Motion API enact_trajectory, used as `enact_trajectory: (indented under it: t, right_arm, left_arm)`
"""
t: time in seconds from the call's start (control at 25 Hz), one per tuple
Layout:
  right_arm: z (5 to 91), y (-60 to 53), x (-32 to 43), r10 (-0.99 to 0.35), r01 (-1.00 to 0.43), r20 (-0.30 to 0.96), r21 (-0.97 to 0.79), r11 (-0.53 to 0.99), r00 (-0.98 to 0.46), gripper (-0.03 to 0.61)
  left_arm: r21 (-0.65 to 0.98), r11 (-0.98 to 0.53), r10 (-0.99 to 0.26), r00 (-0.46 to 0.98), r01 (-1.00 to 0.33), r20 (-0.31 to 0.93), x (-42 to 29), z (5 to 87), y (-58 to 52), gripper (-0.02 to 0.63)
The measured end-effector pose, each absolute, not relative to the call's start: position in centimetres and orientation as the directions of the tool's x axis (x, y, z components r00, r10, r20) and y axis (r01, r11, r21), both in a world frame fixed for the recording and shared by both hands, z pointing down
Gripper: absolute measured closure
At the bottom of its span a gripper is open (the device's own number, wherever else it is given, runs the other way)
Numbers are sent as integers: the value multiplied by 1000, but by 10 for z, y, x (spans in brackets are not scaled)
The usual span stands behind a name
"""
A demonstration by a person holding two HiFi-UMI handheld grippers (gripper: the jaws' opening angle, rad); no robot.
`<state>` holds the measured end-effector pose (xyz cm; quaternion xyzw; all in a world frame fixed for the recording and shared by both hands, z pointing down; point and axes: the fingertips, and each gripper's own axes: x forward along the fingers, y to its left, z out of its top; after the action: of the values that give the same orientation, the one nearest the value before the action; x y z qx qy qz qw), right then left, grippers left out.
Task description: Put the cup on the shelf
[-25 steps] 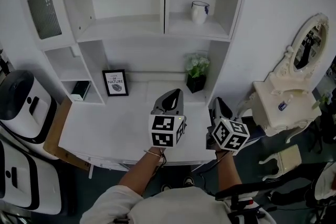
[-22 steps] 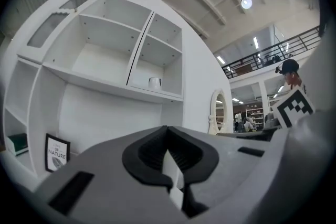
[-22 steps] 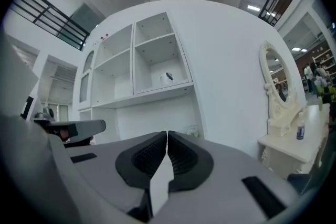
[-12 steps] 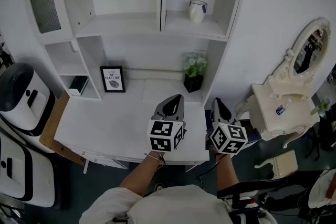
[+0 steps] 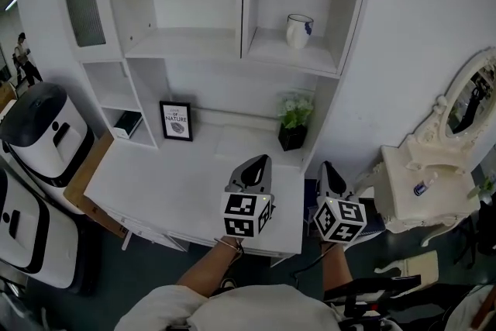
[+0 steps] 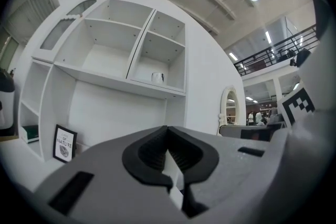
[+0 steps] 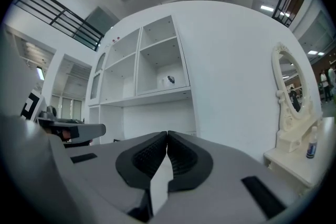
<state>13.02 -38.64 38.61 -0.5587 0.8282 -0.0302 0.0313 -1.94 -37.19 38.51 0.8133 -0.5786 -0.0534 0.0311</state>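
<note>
A white cup with a blue mark stands upright in the right compartment of the white shelf unit; in the left gripper view the cup is small and far off, and so is the cup in the right gripper view. My left gripper is shut and empty, held level over the front of the white desk. My right gripper is shut and empty too, just past the desk's right edge. Both are well below and in front of the cup.
On the desk stand a framed print at the back left and a small potted plant at the back right. White machines sit to the left, and an ornate white vanity with an oval mirror to the right.
Both grippers have drawn back a little toward the desk's front edge, away from the shelf. The head view has shifted so the shelf sits lower in the picture. The cup has not moved.
</note>
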Motion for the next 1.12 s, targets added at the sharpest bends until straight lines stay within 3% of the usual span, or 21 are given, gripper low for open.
enact_trajectory:
  t: [0.64, 1.12]
  right_arm:
    - [390, -400, 114, -924, -923, 32, 39, 383, -382, 557]
    - [388, -402, 123, -932, -932, 31, 12, 362, -361, 557]
  left_arm:
    - [63, -260, -965, 258, -964, -46, -42, 386, -383, 606]
    - [91, -256, -966, 253, -962, -45, -47, 389, -390, 606]
